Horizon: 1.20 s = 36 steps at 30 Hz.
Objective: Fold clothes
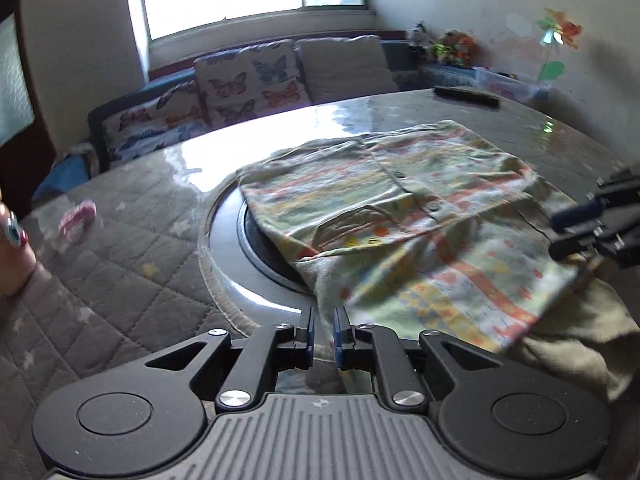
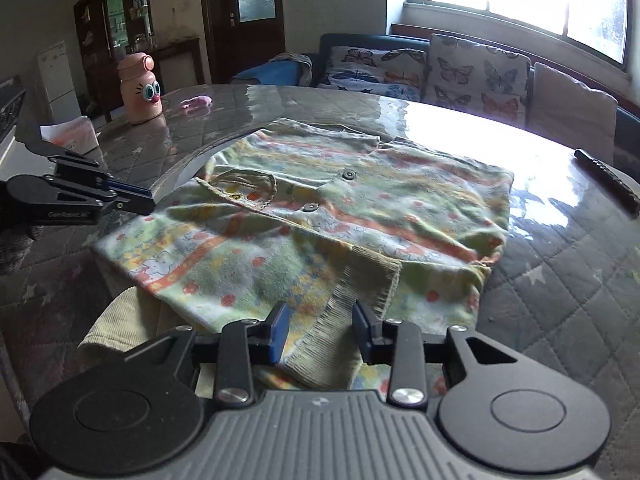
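Glossy quilted round table (image 2: 560, 280) carries your pastel printed buttoned shirt (image 2: 360, 208) mid-table, partly folded. Left gripper (image 1: 323, 330) is nearly closed beside its hem; right gripper (image 2: 320, 320) straddles the ribbed cuff (image 2: 360, 280), spread wide. Likely next: pinch it.

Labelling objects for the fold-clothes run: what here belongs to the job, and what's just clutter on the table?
Job:
- pale green patterned button-front top
- left gripper, narrow gap at the top's edge
- right gripper, open over the ribbed cuff

Lying about:
- pink cartoon-eyed bottle
- black remote control
- small pink object
- tissue pack
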Motion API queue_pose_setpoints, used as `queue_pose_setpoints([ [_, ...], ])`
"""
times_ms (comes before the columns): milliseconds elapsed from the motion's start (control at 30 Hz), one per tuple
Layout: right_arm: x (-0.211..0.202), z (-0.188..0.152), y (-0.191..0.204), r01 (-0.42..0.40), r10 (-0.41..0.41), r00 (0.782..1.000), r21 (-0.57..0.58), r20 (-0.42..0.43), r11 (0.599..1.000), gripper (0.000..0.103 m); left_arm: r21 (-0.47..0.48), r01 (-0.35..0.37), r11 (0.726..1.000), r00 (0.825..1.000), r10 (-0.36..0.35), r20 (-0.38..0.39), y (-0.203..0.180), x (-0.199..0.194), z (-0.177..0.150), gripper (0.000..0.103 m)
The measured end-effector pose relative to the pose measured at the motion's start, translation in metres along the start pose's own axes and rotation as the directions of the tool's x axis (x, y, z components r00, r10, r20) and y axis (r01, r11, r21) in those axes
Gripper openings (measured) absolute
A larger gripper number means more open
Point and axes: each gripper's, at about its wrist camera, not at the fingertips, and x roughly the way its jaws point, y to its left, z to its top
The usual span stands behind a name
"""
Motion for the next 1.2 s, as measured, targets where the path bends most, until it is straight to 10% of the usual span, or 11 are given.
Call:
queue_pose_setpoints([
  [400,0.013,0.01,0.041,-0.125,0.126,0.992,-0.1,-0.001,0.987,0.035,0.43,0.069,0.9,0.993,-0.104,0.059,-0.09,-0.036,-0.029,0.043],
  [800,-0.004,-0.008,0.002,-0.08,0.081,0.996,0.031,-0.024,0.996,0.035,0.507,0.116,0.854,0.974,-0.198,0.111,-0.118,-0.024,-0.03,0.049],
  [1200,-0.051,-0.01,-0.019,-0.05,0.051,0.999,-0.042,0.005,0.998,0.036,0.274,0.169,0.947,0.963,-0.218,0.16,-0.091,-0.014,0.015,0.007],
])
